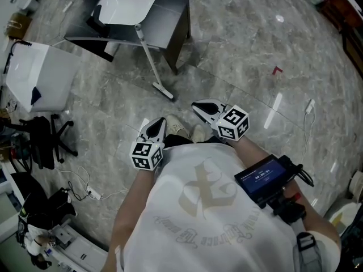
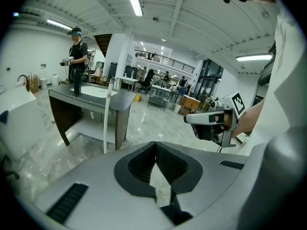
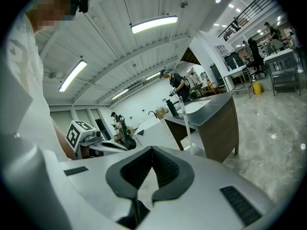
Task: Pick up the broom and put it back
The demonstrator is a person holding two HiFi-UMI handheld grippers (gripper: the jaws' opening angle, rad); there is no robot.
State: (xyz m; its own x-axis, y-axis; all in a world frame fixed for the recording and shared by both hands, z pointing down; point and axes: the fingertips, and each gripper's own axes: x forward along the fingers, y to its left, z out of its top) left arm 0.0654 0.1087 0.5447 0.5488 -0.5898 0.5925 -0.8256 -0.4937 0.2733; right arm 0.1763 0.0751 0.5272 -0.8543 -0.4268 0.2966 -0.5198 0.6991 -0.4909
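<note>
Above the floor (image 1: 244, 50), left claw (image 2: 156, 145) and right claw (image 3: 152, 150) both clenched, seemingly empty, apart from broom (image 1: 163, 90).

**Three cams, one table in all of them**

Head cam looks steeply down over the person's chest at the floor (image 1: 244, 44). The left gripper (image 1: 157, 124) and right gripper (image 1: 199, 106) sit close under it, and the table (image 1: 170, 16) is farther off at the top. Each gripper cam rides right behind its own jaws, low, facing about level across the room. The left one catches the right gripper at its right edge, the right one catches the left gripper at its left. All three share the table and the broom (image 1: 148, 55) leaning on it.
</note>
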